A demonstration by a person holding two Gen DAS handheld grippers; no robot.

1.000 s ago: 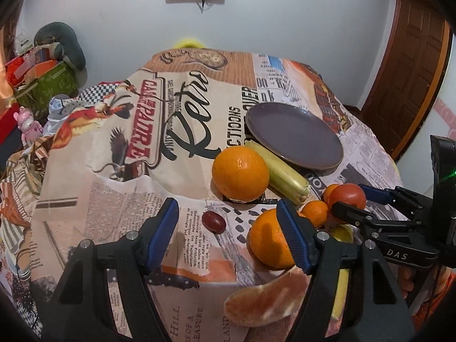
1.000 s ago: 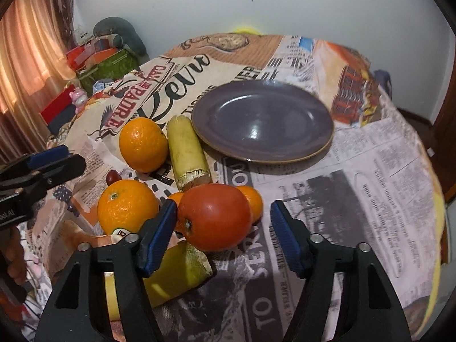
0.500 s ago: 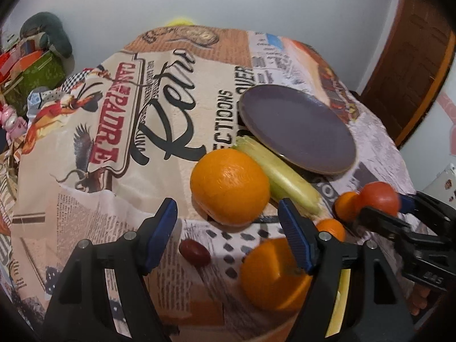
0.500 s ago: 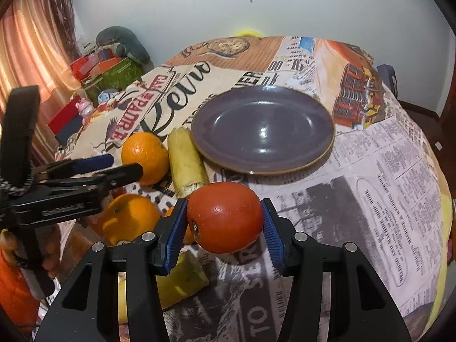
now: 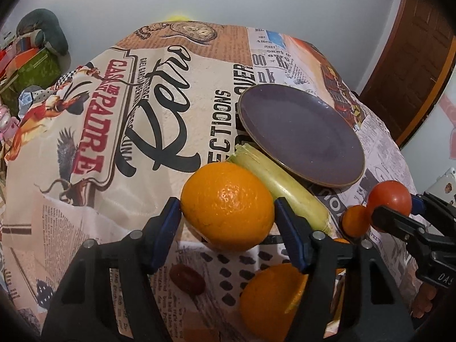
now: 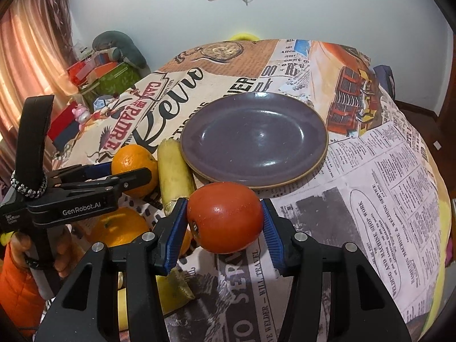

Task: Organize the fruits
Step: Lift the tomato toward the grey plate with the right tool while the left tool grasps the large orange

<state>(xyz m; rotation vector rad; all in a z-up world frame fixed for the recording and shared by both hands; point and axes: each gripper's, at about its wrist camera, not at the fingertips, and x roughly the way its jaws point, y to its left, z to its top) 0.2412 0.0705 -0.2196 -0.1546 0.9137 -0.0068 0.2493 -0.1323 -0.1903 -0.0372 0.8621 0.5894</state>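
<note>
My right gripper [image 6: 225,223] is shut on a red tomato [image 6: 225,216] and holds it just in front of the purple plate [image 6: 253,136]. It also shows in the left wrist view [image 5: 399,213] with the tomato [image 5: 389,196]. My left gripper [image 5: 228,213] has its blue pads against both sides of a large orange [image 5: 228,205], which rests on the cloth. It shows in the right wrist view [image 6: 119,171] around that orange [image 6: 134,162]. The plate [image 5: 302,134] is empty.
A yellow-green stalk piece [image 5: 282,185] lies against the plate's near edge. A second orange [image 5: 270,296], a small mandarin [image 5: 353,222] and a dark grape [image 5: 186,279] lie near me. Yellow fruit pieces [image 6: 171,290] lie below the tomato. Boxes [image 6: 108,74] stand left of the table.
My left gripper moved forward and closed around the large orange. My right gripper closed on the tomato and lifted it toward the plate.
</note>
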